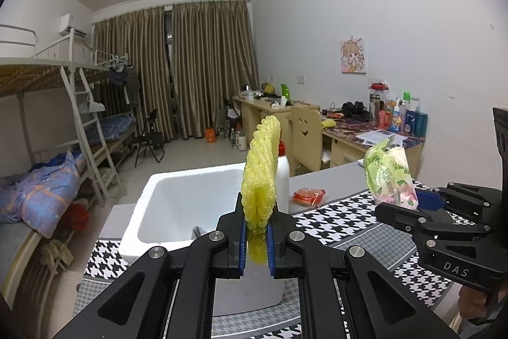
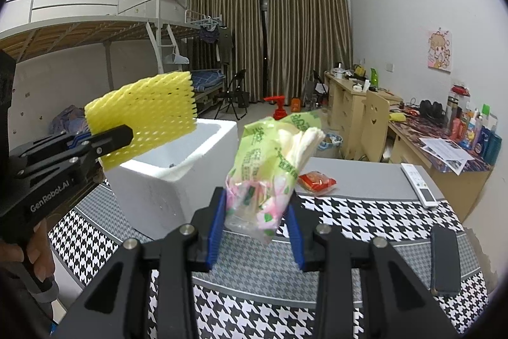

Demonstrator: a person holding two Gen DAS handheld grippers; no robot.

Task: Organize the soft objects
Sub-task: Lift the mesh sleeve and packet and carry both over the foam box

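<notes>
My left gripper (image 1: pixel 257 240) is shut on a yellow foam net sleeve (image 1: pixel 261 177), held upright above the near wall of a white foam box (image 1: pixel 165 205). The sleeve also shows in the right wrist view (image 2: pixel 146 116), with the left gripper (image 2: pixel 104 135) clamped on its lower edge. My right gripper (image 2: pixel 257 227) is shut on a green and pink tissue pack (image 2: pixel 270 167), held above the table, right of the box (image 2: pixel 158 189). The pack shows in the left wrist view (image 1: pixel 389 177) in the right gripper (image 1: pixel 422 202).
The table has a houndstooth cloth (image 2: pixel 365 221). On it lie a red packet (image 2: pixel 317 181), a white remote (image 2: pixel 419 185) and a black phone (image 2: pixel 444 259). A white pump bottle (image 1: pixel 282 177) stands behind the box. Desks and a chair stand at the right, bunk beds at the left.
</notes>
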